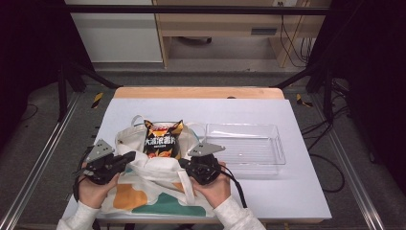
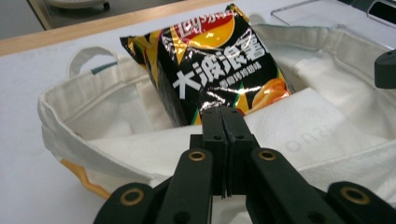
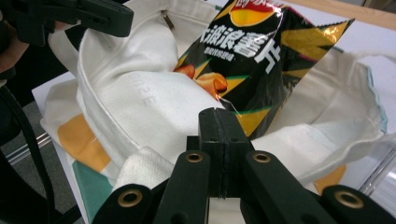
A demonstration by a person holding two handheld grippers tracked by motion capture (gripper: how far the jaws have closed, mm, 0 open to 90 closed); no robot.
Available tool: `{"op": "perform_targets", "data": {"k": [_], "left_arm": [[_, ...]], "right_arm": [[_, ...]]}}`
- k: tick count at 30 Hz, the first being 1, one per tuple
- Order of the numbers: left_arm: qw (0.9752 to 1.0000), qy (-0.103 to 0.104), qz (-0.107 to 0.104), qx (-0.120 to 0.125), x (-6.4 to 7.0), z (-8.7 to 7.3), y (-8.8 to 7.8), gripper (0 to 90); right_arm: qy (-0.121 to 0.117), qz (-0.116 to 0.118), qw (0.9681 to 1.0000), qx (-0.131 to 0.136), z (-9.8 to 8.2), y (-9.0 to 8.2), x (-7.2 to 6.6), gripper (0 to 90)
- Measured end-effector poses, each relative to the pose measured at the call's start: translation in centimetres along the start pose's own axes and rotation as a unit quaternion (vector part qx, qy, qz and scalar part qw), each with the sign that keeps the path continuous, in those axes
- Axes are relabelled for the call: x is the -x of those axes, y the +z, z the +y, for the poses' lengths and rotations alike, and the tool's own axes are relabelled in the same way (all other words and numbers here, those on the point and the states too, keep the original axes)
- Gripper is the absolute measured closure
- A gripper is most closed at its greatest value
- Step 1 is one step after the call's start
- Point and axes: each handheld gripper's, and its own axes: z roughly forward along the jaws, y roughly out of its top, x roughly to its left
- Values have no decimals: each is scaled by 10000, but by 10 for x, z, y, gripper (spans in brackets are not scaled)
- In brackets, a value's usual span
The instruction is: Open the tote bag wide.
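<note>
Fingers of both the left gripper (image 1: 128, 157) and right gripper (image 1: 184, 164) were pinched on the tote bag (image 1: 158, 191) rim at six o'clock on the desk (image 1: 297, 191), chip bag (image 1: 163, 139) half inside, still to be seated.

On the table: 1 cloth tote bag (image 1: 158, 184), 1 black chip bag (image 1: 163, 139) sticking out of it, 1 clear plastic tray (image 1: 275, 143); 2 grippers, left (image 1: 125, 158) & right (image 1: 184, 164), 1 per hand
</note>
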Motion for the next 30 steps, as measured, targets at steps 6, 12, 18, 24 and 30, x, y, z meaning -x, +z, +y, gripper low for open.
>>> {"op": "perform_targets", "data": {"k": [6,12,18,24,30], "left_arm": [[9997,29,3,-237,4,-15,2,890],[9995,19,-15,-320,7,-25,-1,890],[9990,45,-28,-450,10,-34,1,891],[9980,128,-23,-625,13,-42,5,892],[9969,151,-41,-766,15,-47,10,896]], "right_arm": [[3,48,9999,-104,-10,1,-2,900],[49,99,9998,-163,-19,1,-3,900],[58,120,9996,-243,-28,4,-6,900],[159,131,9993,-299,-39,8,-5,900],[157,120,9990,-397,-47,13,-6,900]]}}
